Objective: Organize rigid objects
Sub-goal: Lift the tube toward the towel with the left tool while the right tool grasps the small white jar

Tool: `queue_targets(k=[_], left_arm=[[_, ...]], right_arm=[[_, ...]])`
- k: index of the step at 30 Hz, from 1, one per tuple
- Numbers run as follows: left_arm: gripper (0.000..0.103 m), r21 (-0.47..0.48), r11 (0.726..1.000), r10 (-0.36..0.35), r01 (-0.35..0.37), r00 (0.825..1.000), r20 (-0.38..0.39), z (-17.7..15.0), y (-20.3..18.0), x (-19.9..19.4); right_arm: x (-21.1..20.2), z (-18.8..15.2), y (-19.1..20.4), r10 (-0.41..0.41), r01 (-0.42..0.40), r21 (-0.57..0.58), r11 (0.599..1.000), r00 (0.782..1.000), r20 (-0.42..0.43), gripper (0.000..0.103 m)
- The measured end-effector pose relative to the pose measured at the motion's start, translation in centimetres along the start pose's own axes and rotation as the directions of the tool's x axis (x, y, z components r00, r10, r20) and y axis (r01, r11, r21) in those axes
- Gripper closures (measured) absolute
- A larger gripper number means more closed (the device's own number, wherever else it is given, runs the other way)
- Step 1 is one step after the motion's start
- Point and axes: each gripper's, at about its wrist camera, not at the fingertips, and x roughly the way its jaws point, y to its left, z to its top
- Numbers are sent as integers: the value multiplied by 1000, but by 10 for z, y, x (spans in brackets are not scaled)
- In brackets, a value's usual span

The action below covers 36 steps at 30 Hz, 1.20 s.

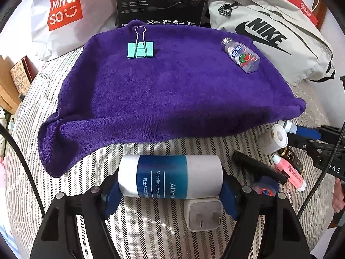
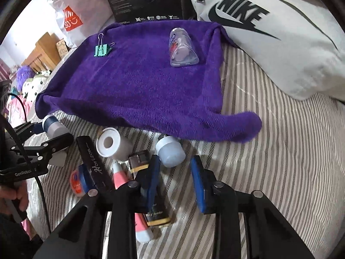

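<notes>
A purple towel (image 1: 168, 86) lies on the striped bed, also in the right wrist view (image 2: 140, 82). On it sit a teal binder clip (image 1: 140, 49) (image 2: 102, 49) and a small clear bottle (image 1: 242, 55) (image 2: 182, 48). My left gripper (image 1: 170, 191) is shut on a white and blue Vaseline tube (image 1: 170, 178) held crosswise just before the towel's near edge; it shows in the right wrist view (image 2: 52, 127). My right gripper (image 2: 175, 183) is open and empty, just behind a pale blue-capped jar (image 2: 171, 151). It also shows in the left wrist view (image 1: 306, 133).
Loose items lie near the towel's front edge: a white plug adapter (image 1: 203, 213), a black pen case (image 2: 94, 168), a white roll (image 2: 112, 145), a pink tube (image 2: 138, 205), a dark gold-trimmed bottle (image 2: 148, 185), a small tin (image 2: 79, 180). A Nike bag (image 2: 269, 32), a black box (image 1: 161, 0) and a Miniso bag (image 1: 62, 13) stand behind.
</notes>
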Motion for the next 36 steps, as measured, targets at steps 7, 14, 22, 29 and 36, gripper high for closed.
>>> queue_targets(k=[7,14,22,29,36], left_arm=[[28,3,1000,0,0,1000,2,1,-1,1],[28,-6,1000,-13,13,1000,-2,0,2,-1],[29,3,1000,5,-5,1000,19,2,-1,1],[29,-34,998,-44,45,999,27,-3,14,-10],[29,-41,997,-57,59,997,49,-7,20,-25]], right_arm=[[7,7,11,-11,11,-79,997,1000,3,67],[3,2,11,-6,5,-66,998,1000,-21,80],[5,2,11,-3,3,-47,999,1000,-1,79],[-7,-6,-4,53,-53,28,998,999,-8,80],[-23,-18,-4,68,-68,46,997,998,11,80]])
